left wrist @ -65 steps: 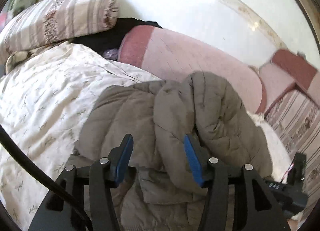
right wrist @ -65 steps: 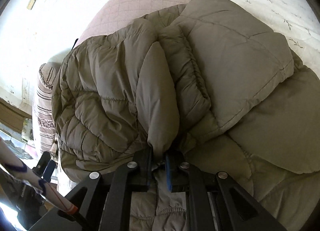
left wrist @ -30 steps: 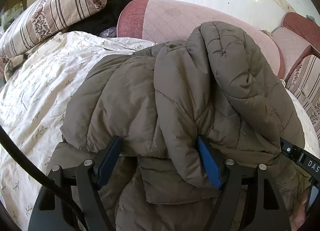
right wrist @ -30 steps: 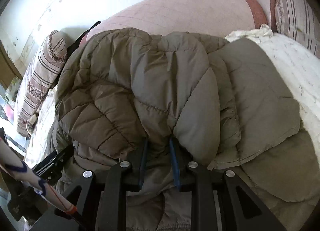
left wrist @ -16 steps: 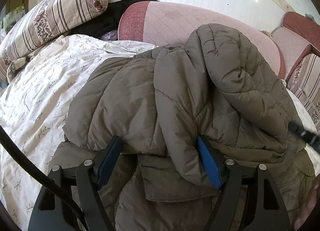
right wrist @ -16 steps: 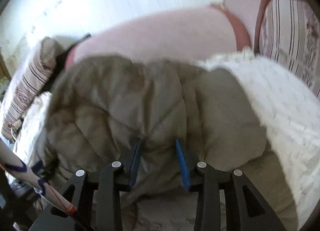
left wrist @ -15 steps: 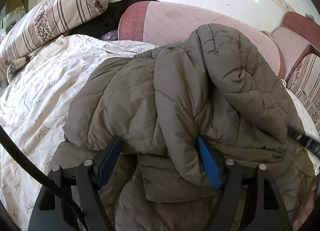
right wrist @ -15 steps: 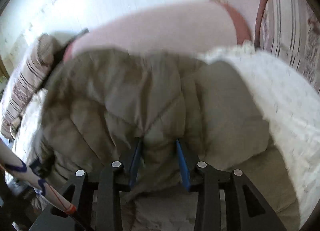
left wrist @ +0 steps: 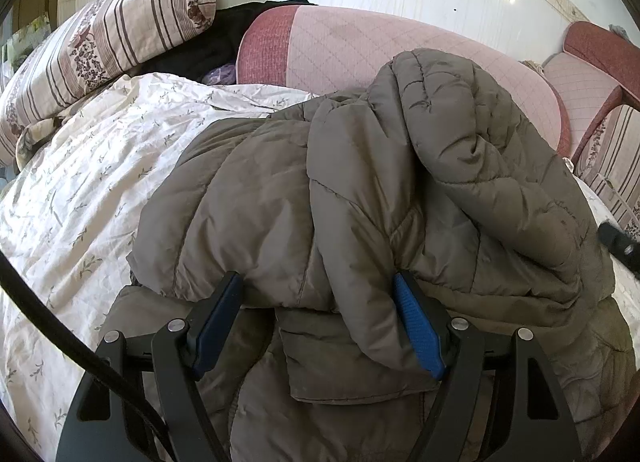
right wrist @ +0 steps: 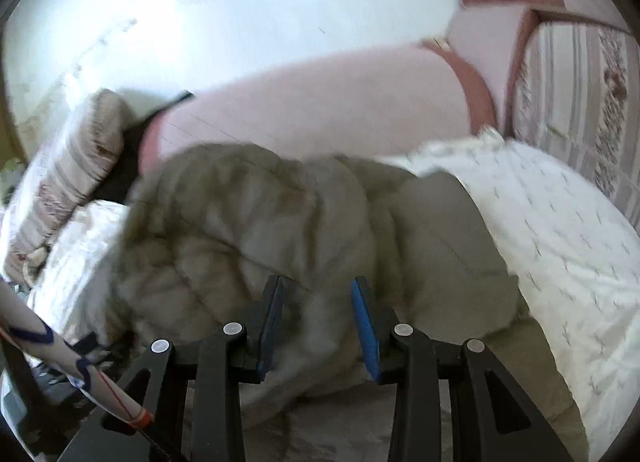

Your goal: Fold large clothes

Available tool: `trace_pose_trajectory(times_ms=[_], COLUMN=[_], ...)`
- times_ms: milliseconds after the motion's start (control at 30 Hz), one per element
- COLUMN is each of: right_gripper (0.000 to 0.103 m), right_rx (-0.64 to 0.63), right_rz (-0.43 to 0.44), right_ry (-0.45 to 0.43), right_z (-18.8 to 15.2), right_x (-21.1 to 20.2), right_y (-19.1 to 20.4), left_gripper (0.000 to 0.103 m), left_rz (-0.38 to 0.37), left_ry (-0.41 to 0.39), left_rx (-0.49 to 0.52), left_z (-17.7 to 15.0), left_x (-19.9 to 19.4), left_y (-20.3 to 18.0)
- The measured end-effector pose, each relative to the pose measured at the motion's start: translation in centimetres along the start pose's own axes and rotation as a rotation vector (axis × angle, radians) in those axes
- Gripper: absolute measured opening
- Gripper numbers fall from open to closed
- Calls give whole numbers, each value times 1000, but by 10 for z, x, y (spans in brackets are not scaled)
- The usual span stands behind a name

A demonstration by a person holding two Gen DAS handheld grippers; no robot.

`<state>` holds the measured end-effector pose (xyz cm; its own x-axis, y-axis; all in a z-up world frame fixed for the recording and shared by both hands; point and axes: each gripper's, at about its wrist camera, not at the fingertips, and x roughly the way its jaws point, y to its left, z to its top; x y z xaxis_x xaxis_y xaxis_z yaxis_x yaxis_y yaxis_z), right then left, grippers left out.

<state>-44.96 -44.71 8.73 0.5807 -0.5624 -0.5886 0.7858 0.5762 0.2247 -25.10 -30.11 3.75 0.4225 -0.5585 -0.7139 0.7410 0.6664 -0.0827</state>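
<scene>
A floral bedsheet (left wrist: 72,198) covered the sofa seat, giving a broad surface for folding. On it lay the olive puffer jacket (left wrist: 360,198), bunched with one quilted part doubled over the body. The left gripper (left wrist: 320,326) stood wide around a thick fold, apparently steadying it. The right gripper (right wrist: 318,326) stood part-open with blurred fabric between its fingers, seemingly released.

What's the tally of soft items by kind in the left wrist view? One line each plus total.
Puffer jacket, olive-brown, piled on the bed: 1
Striped floral pillow: 1
Floral bedsheet, cream: 1
Pink quilted sofa back: 1
Dark garment behind the pillow: 1
Total: 5
</scene>
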Motion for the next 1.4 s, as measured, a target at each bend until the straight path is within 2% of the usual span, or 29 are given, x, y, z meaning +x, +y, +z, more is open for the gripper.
trace_pose_trajectory(times_ms=[133, 267, 367, 600, 800, 967, 1033, 1167, 1400], right_gripper=[38, 38, 38, 39, 39, 40, 40, 40, 41], right_rx=[-60, -88, -95, -82, -84, -83, -85, -85, -88], right_rz=[71, 111, 85, 80, 79, 81, 80, 83, 83], right_ry=[-27, 60, 139, 191, 199, 204, 204, 208, 210], right_z=[-4, -15, -24, -30, -28, -29, -29, -29, -30], right_x=[-9, 6, 24, 38, 38, 39, 39, 39, 40], right_y=[19, 30, 32, 26, 24, 25, 25, 25, 25], left_gripper=[76, 76, 76, 76, 76, 76, 76, 76, 78], left_rz=[3, 8, 9, 12, 6, -41, -40, 2, 0], left_ry=[-2, -5, -5, -14, -80, -166, -152, -40, -24], left_rx=[2, 5, 6, 8, 15, 42, 71, 110, 91], left_z=[0, 0, 0, 1, 5, 9, 6, -2, 0], left_x=[0, -1, -1, -2, -21, -44, -39, -11, -4], left_y=[-1, -2, -3, -4, -6, -15, -21, -27, -21])
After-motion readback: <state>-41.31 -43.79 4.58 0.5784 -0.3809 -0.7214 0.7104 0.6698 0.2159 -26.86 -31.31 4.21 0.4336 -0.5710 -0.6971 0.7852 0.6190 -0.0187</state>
